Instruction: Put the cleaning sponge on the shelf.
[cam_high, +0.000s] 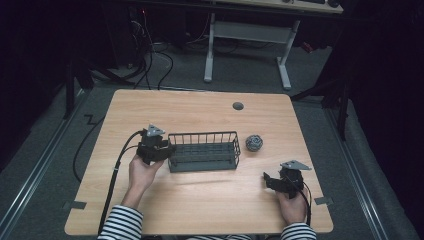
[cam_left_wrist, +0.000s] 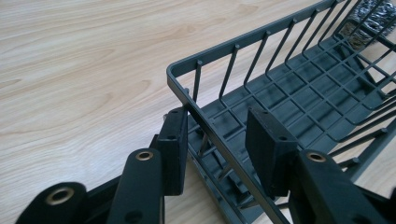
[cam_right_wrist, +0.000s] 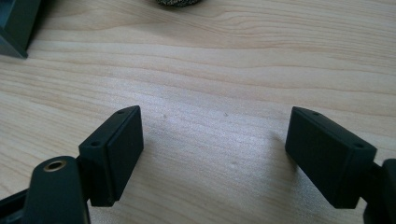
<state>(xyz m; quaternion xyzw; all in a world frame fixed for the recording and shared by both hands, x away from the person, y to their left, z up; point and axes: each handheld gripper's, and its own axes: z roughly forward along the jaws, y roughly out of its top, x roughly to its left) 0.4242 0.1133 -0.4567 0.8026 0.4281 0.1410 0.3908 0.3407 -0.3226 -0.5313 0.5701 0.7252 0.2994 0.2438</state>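
Note:
A dark grey wire basket (cam_high: 202, 134) stands in the middle of the wooden table (cam_high: 200, 205). My left gripper (cam_high: 170, 150) is at its left end. In the left gripper view the jaws straddle the basket's (cam_left_wrist: 280, 60) end wall, one pad outside against the rim and one inside, so the left gripper (cam_left_wrist: 219, 135) is shut on that wall. A grey mesh ball (cam_high: 254, 143) lies just right of the basket, and shows beyond its far end (cam_left_wrist: 369, 18). My right gripper (cam_high: 267, 180) rests near the front right, open (cam_right_wrist: 215, 154) over bare wood, nothing between its fingers.
A round grey grommet (cam_high: 238, 106) sits in the tabletop behind the basket. Beyond the table stand a white desk frame (cam_high: 210, 50) and loose cables (cam_high: 150, 60) on the floor. A basket corner (cam_right_wrist: 16, 23) and the ball's edge (cam_right_wrist: 180, 2) show ahead of the right gripper.

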